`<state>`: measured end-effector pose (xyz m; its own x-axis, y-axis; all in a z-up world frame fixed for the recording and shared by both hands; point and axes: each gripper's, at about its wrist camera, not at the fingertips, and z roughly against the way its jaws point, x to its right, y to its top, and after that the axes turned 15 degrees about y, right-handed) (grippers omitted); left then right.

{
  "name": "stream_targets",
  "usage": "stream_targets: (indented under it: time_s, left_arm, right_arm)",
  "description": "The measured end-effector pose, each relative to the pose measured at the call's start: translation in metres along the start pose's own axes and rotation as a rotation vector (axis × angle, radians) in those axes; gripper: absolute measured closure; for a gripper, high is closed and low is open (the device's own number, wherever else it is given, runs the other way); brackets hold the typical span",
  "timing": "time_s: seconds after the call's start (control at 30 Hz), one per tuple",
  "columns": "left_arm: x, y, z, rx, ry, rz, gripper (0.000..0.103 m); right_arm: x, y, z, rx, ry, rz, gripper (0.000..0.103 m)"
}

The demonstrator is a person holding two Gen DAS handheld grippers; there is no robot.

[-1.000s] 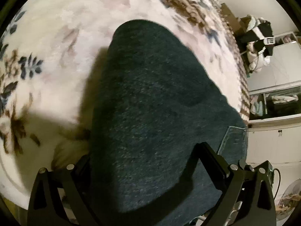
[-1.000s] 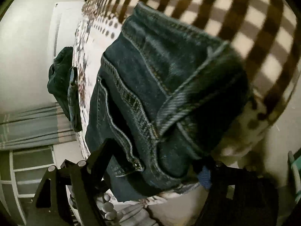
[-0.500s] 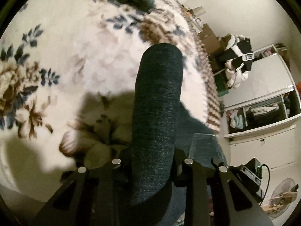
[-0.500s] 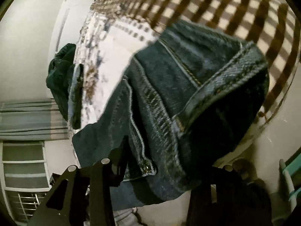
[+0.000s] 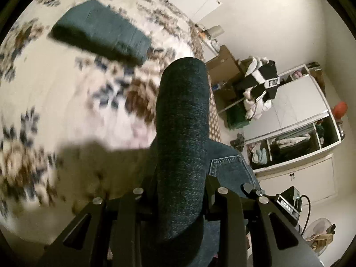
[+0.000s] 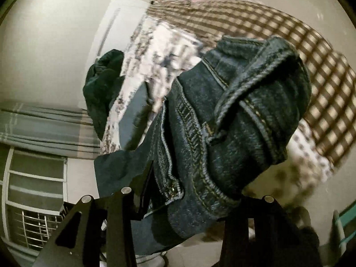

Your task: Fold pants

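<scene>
From the left wrist, the left claw [image 5: 180, 191] is clamped on a bunched roll of the pants [image 5: 181, 146], which a second ago lay as a broad flat sheet between wide-set fingers. The bed [image 5: 66, 111] has dropped farther below, so the denim looks lifted clear, probably to be carried over into a fold. A second, already folded dark garment [image 5: 100, 37] has come into sight at the far end of the bed. The bedspread is smeared by motion, and the roll hides the fingertips.

From the right wrist, the right claw [image 6: 187, 202] holds the waistband end of the pants [image 6: 233, 133], now raised and bunched more tightly than before. Its right finger is buried under denim, so the exact bite is hidden. A dark heap of clothes [image 6: 102, 86] lies on the bed [image 6: 311, 71] beyond.
</scene>
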<state>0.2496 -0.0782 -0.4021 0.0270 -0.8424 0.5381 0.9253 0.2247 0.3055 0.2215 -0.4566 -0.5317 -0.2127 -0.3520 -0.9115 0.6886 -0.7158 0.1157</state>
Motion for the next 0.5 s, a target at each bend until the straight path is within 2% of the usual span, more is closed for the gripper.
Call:
stream_targets:
  time_s: [0.1, 0.2, 0.27, 0.33, 0.4, 0.43, 0.5]
  left_arm:
    - [-0.021, 0.032, -0.006, -0.005, 0.009, -0.018, 0.078]
    - [-0.062, 0.05, -0.032, -0.063, 0.03, -0.013, 0.078]
    - [-0.096, 0.056, -0.057, -0.112, 0.09, -0.013, 0.077]
    - [-0.136, 0.059, -0.087, -0.194, 0.147, 0.011, 0.074]
    - [-0.167, 0.059, -0.111, -0.259, 0.181, 0.024, 0.06]
    - [-0.175, 0.059, -0.115, -0.278, 0.176, 0.029, 0.057]
    - [-0.183, 0.059, -0.121, -0.295, 0.168, 0.019, 0.031]
  right_arm:
    - [-0.016, 0.008, -0.022, 0.019, 0.014, -0.005, 0.06]
    - [-0.009, 0.004, -0.061, 0.012, 0.008, -0.033, 0.06]
    - [0.012, -0.007, -0.092, -0.016, 0.003, -0.073, 0.059]
    - [0.049, -0.022, -0.127, -0.084, -0.042, -0.169, 0.052]
    - [0.082, -0.041, -0.146, -0.138, -0.126, -0.246, 0.048]
    - [0.091, -0.049, -0.148, -0.143, -0.134, -0.273, 0.041]
    - [0.099, -0.067, -0.14, -0.123, -0.109, -0.311, 0.032]
